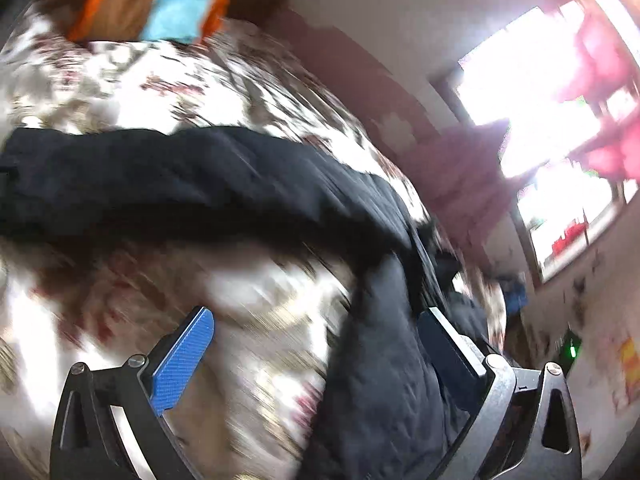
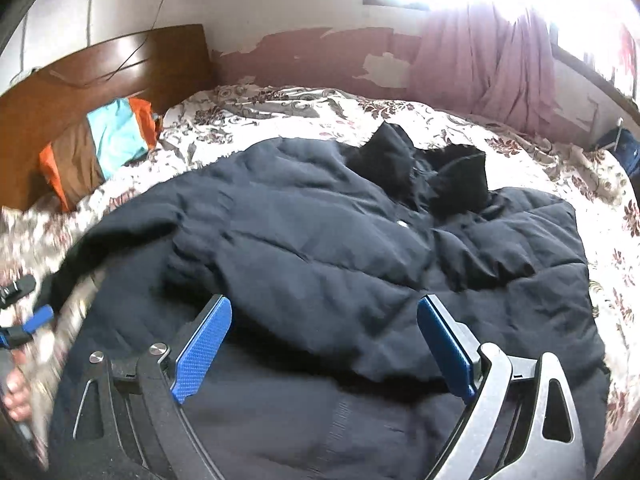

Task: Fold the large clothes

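Observation:
A large dark navy padded jacket (image 2: pixel 320 240) lies spread on the bed, its black fur-trimmed hood (image 2: pixel 432 172) toward the far wall. My right gripper (image 2: pixel 325 302) hovers open just above the jacket's near part, with nothing pinched between its blue pads (image 2: pixel 200 352). The left wrist view is blurred. There my left gripper (image 1: pixel 316 316) stands wide open over the jacket (image 1: pixel 160 180) edge and the floral bedspread (image 1: pixel 140 88). Dark fabric lies by its right finger, but the pads press on nothing. In the right wrist view the left gripper (image 2: pixel 29 300) shows at the left edge, held by a hand (image 2: pixel 16 396).
The floral bedspread (image 2: pixel 280 112) covers the whole bed. An orange, brown and light-blue pillow (image 2: pixel 104 140) leans on the wooden headboard (image 2: pixel 100 64) at the far left. A pink curtain (image 2: pixel 480 60) hangs by a bright window (image 1: pixel 520 80) on the peeling wall.

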